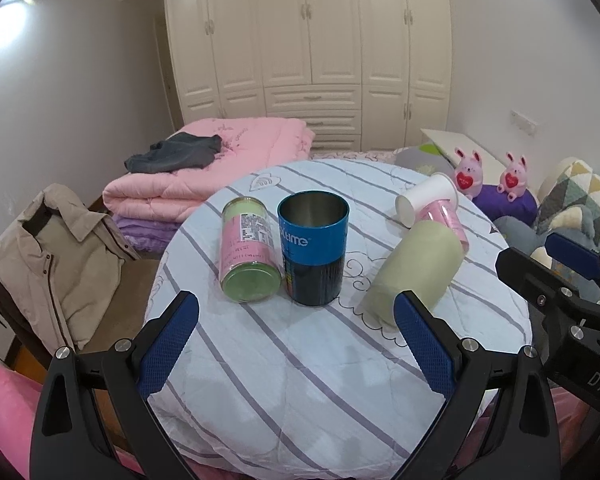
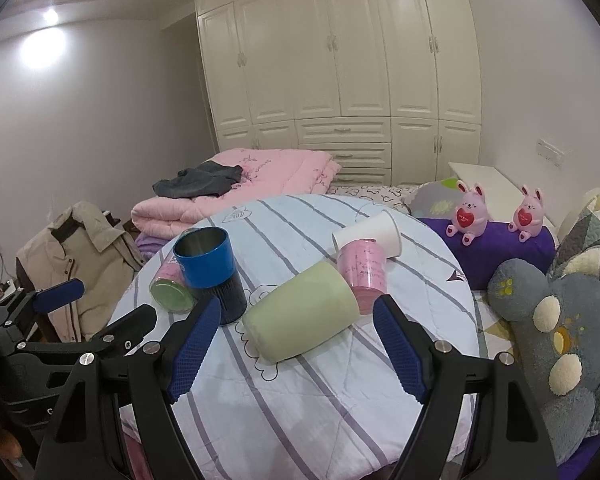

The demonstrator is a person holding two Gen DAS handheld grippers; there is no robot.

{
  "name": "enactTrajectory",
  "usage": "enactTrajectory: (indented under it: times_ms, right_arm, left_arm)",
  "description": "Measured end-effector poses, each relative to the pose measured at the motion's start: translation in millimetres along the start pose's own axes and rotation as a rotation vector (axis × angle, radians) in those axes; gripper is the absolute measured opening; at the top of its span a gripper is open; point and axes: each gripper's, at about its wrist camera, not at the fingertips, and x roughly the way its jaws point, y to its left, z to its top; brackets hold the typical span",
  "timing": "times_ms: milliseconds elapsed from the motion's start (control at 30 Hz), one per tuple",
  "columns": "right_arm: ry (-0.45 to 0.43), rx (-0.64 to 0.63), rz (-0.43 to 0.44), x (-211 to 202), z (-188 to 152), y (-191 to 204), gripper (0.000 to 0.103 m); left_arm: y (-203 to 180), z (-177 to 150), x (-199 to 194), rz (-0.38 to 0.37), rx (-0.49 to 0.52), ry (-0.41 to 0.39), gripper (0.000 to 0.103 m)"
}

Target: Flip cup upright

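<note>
Blue metal cup (image 1: 313, 246) upright, mouth up, on striped tabletop (image 1: 300, 380). Pink-and-green jar (image 1: 248, 250) on its side, touching the blue cup's left. Pale green cup (image 2: 302, 316) on its side, base toward camera, just ahead of right gripper (image 2: 298, 340); jaws spread wide, empty. Pink cup (image 2: 365, 276) and white paper cup (image 2: 370, 235) on their sides beyond. Left gripper (image 1: 296, 344) jaws wide apart, holding nothing.

Blue-and-black cup (image 1: 313, 248), steel-grey inside. Pale green cup (image 2: 300, 316) right of it, pink cup (image 2: 363, 276), white cup (image 2: 370, 235). Tablecloth (image 1: 300, 380) light blue, grey-purple stripes.
</note>
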Motion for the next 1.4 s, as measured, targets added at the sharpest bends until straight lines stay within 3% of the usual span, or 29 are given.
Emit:
enactTrajectory:
  times_ms: [700,967,1400]
  right_arm:
    - [-0.019,0.043,0.075,-6,3,-14,0.081]
    - [-0.066,0.048,0.052,-13,5,-17,0.081]
    - [-0.068,0.052,0.071,-10,9,-25,0.081]
  left_arm:
    - [-27,2,-1,0.013,0.046,-0.035,0.103]
    - [-31,1,-1,0.006,0.039,-0.046,0.103]
    - [-30,9,4,-0.009,0.004,-0.055,0.103]
